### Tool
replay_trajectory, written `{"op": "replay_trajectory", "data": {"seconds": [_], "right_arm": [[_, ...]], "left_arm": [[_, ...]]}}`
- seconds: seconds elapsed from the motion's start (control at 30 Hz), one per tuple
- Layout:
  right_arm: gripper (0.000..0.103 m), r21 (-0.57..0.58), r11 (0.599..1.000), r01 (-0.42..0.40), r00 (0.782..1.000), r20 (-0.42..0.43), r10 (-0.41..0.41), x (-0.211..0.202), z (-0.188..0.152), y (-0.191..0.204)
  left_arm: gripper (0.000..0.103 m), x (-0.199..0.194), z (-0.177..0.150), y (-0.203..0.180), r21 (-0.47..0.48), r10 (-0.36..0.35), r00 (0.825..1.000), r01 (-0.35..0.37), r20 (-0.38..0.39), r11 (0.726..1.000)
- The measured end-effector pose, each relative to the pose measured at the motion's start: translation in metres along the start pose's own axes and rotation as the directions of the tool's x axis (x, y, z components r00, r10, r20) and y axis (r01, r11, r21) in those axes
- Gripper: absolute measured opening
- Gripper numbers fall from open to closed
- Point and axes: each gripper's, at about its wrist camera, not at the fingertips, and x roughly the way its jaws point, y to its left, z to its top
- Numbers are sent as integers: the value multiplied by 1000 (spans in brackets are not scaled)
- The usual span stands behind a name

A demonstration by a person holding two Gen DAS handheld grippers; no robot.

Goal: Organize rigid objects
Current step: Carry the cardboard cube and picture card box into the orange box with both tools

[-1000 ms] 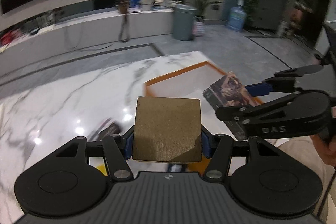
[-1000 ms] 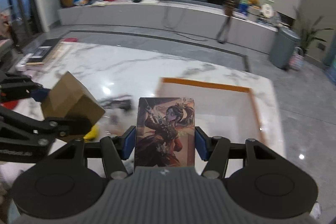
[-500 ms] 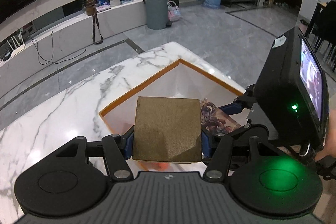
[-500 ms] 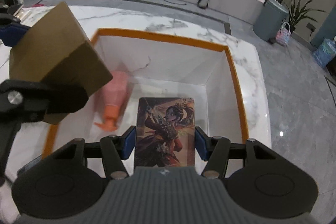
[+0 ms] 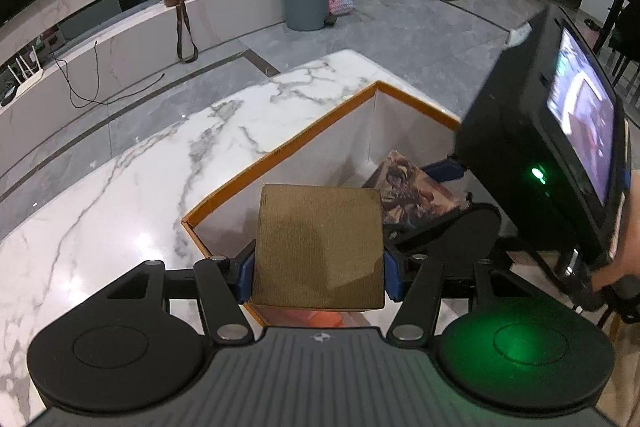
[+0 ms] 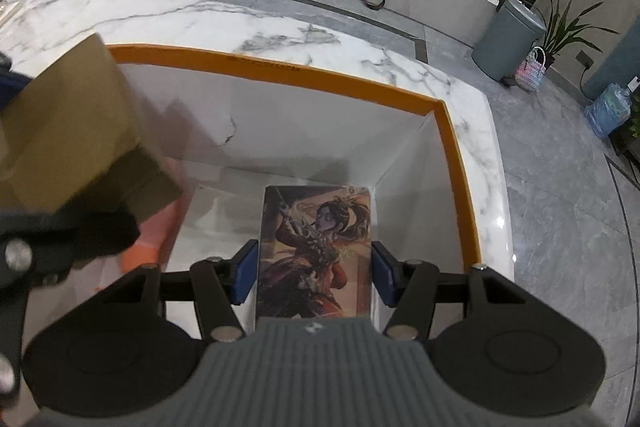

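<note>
- Cardboard box, brown and squarish, sits clamped between the blue pads of the left gripper at the centre of the left view, over the near corner of the orange-rimmed bin.
- Picture card box is clamped in the right gripper at the lower middle of the right view, above the bin's white floor.
- Its long axis runs straight away from the gripper, toward the upper part of the frame; the printed figure faces up, head at the far end.
- The cardboard box shows no clear long axis; its broad face tilts up toward the camera.
- A pink-orange object lies on the bin floor at lower left of the right view, partly hidden under the left gripper.
- The step in hand looks like lowering both items into the bin.
- Doing it well likely means bringing each box low before letting go, laying the picture card box flat beside the far wall, and setting the cardboard box clear of the pink-orange object so nothing stacks crooked.
- The two tools are close together, so staggering the releases should avoid a bump.
</note>
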Motion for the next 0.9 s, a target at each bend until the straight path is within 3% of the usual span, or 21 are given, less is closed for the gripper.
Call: {"op": "replay_trajectory", "data": {"seconds": [0.37, 0.5, 0.7, 0.9], "right_arm": [[57, 21, 999, -28, 1000, 5, 28, 3, 0, -6], [57, 8, 999, -44, 999, 16, 44, -12, -9, -9], [57, 23, 996, -81, 997, 3, 81, -27, -29, -17], [57, 42, 991, -127, 992, -6, 128, -31, -42, -16]], "left_arm": [[68, 2, -5, -3, 15, -17, 999, 17, -40, 1000], [68, -1, -8, -11, 82, -47, 996, 53, -72, 995], [68, 1, -15, -35, 289, -101, 972, 162, -213, 944], [68, 8, -23, -55, 391, -79, 951, 198, -300, 899]]}}
